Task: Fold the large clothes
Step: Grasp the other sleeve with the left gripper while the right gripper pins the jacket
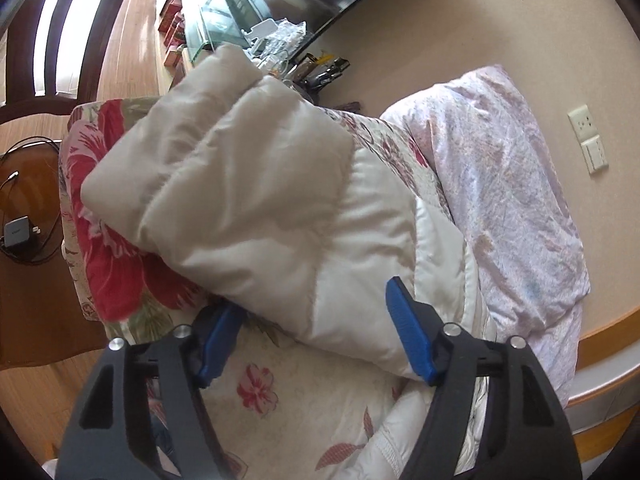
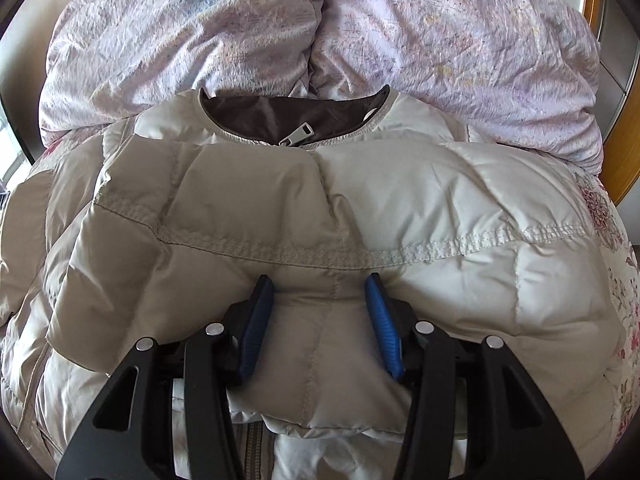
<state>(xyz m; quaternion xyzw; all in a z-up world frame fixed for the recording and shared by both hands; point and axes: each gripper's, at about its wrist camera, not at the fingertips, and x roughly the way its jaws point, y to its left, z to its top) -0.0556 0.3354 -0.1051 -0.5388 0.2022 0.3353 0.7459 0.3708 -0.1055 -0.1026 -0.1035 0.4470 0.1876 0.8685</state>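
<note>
A cream puffy down jacket [image 2: 440, 200] lies front up on the bed, its brown-lined collar and zipper pull [image 2: 296, 134] pointing away from me. My right gripper [image 2: 319, 277] is shut on a bunched fold of the jacket, and the padding narrows between the blue pads. In the left wrist view a thick folded sleeve [image 1: 248, 184] reaches away across the bedspread. The near end of the sleeve fills the gap of my left gripper [image 1: 311, 294], with both blue pads against the padding.
A floral bedspread [image 1: 280, 400] covers the bed under the jacket. A crumpled lilac duvet [image 2: 360, 32] is piled behind the collar. To the left stand a wooden nightstand with a charger [image 1: 18, 232] and a cluttered glass-topped desk [image 1: 224, 12]. A wall socket [image 1: 588, 140] is on the right.
</note>
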